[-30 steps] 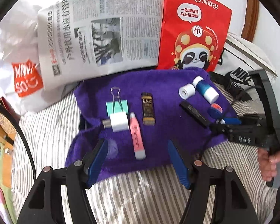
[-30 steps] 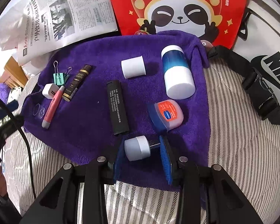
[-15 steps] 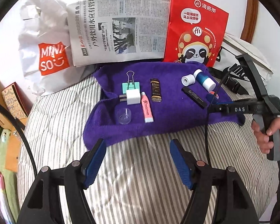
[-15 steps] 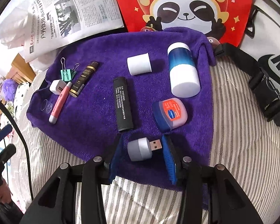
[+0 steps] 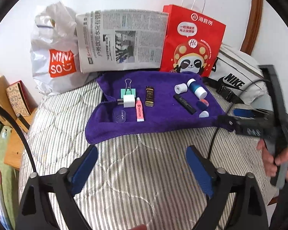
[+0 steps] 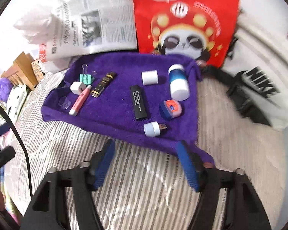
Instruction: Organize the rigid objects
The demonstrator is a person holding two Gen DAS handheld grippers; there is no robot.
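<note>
Right wrist view: right claw (image 6: 146, 162) gapes empty over the striped bed (image 6: 144, 187), jaws just opened; USB light (image 6: 153, 128) lies on the purple towel (image 6: 115, 103). Left claw (image 5: 142, 167) likewise spread, empty.

Striped bedding (image 5: 144, 163) near side open; red bag (image 5: 192, 42), newspaper (image 5: 121, 40) wall off back.

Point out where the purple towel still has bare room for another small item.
The purple towel is bare in its middle, between the black-and-gold tube and the black rectangular stick, running to the near edge. Crowded: the left end around the white plug adapter and pink tube, and the right end around the blue-and-white bottle and small blue jar.
</note>
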